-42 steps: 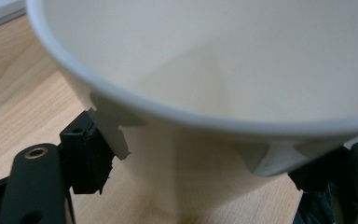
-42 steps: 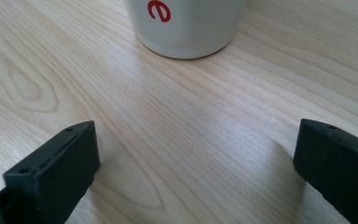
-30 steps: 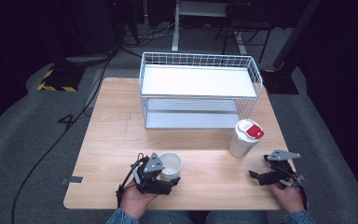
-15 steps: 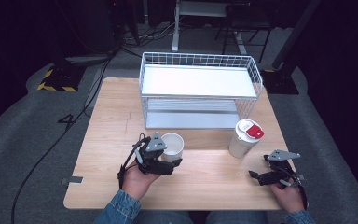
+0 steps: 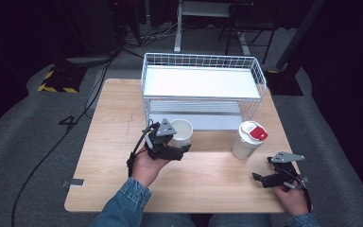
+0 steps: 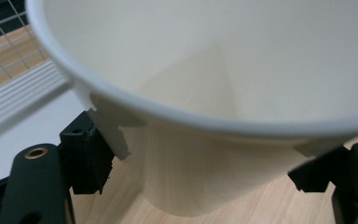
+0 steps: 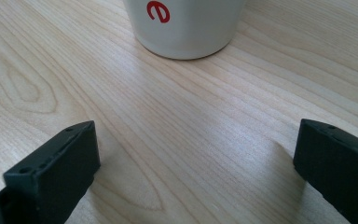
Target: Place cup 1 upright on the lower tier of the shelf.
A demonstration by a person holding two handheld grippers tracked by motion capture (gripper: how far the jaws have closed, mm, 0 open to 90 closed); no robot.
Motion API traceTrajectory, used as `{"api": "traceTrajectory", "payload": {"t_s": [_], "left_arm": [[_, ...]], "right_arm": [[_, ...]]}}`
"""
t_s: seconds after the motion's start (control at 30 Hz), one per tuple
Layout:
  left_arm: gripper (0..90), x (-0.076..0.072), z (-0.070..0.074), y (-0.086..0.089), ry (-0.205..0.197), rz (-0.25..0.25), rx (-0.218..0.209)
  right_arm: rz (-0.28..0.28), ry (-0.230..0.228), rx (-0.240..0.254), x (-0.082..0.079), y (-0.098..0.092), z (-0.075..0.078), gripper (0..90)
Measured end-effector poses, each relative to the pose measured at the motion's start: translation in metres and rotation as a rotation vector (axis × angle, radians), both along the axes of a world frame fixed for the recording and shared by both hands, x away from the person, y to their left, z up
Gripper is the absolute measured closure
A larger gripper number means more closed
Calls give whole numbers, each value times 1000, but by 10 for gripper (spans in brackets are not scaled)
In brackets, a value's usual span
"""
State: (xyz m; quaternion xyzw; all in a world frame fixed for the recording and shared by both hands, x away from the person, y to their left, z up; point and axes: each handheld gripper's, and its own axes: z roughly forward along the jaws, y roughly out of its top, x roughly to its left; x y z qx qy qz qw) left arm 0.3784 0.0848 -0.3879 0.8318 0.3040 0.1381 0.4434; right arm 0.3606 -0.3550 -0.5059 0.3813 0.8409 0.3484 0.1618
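White cup [image 5: 181, 132]: clamped in your left gripper [image 5: 183, 147], lifted just before the rack [image 5: 203, 90].
Carry: keep it upright; clear the wire rim before setting it in.
Right gripper [image 5: 260, 178]: fingers open, resting on the tabletop [image 5: 108, 123] near the lidded cup [image 5: 248, 140].

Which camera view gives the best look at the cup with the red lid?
The high view: the lidded cup stands whole on the table, red lid visible. The right gripper view shows its base and a red letter.
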Motion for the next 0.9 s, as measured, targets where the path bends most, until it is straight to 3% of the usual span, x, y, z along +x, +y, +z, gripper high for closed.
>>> {"api": "traceTrajectory", "payload": {"t_s": [0.43, 0.7, 0.9], "left_arm": [[227, 19, 0, -14, -4, 35, -22], [227, 35, -9, -24, 2, 59, -41], [227, 46, -15, -38, -29, 117, -31]], "right_arm": [[-1, -1, 1, 0, 0, 0, 3], [-3, -1, 1, 0, 0, 0, 3], [-10, -1, 1, 0, 0, 0, 3]]}}
